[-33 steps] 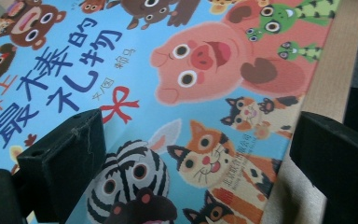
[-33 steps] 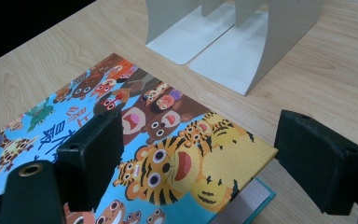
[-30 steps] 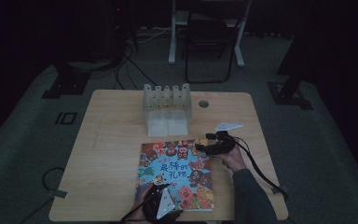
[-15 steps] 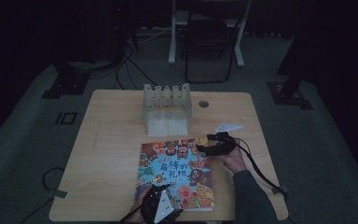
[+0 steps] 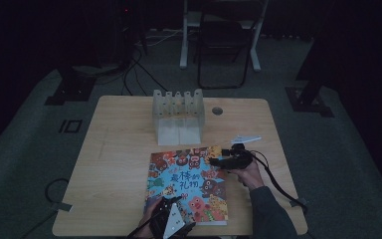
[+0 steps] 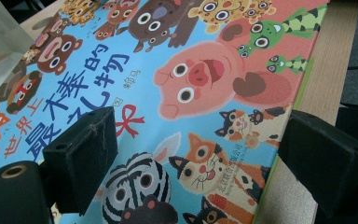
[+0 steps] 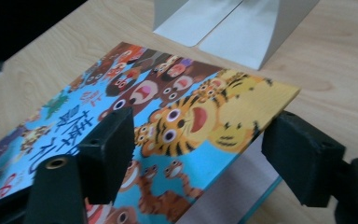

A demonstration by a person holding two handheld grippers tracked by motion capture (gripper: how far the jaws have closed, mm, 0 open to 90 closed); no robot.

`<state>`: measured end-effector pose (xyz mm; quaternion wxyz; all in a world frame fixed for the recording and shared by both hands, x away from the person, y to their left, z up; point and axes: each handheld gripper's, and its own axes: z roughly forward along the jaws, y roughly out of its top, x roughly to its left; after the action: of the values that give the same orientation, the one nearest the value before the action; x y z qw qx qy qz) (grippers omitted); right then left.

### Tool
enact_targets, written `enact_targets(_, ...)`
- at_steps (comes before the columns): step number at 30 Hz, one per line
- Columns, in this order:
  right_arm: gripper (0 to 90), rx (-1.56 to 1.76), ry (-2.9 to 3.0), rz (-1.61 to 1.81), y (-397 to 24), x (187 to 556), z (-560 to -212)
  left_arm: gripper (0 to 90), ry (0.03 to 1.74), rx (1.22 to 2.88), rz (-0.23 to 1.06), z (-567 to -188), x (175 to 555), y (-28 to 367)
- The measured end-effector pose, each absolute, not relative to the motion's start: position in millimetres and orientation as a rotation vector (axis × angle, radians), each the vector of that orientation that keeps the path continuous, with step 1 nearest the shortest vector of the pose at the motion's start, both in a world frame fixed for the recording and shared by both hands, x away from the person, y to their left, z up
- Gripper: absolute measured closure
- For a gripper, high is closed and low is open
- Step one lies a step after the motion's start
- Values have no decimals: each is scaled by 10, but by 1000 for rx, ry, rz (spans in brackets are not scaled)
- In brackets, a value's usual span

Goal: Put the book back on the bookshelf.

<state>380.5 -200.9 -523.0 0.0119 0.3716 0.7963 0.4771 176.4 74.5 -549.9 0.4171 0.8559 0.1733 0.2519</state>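
The book [image 5: 188,185] lies flat on the surface [image 5: 119,164]. The right gripper [image 7: 198,154], jaws just closing, straddles its lifted corner (cover raised); the left gripper [image 6: 191,163] gapes over its near edge.

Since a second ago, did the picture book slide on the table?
No. The picture book still lies just below the clear rack, same gap as before.

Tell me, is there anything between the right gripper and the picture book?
No. The right gripper is at the picture book, whose far right corner is raised off the table between its closing fingers, with nothing visible in between.
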Motion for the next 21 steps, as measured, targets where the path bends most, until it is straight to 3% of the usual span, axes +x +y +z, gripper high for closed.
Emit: enact_targets(21, 299, 1118, 2586, 1536, -1895, 3601, -5313, 137, 436, 2139, 621, -5497, 1761, 724)
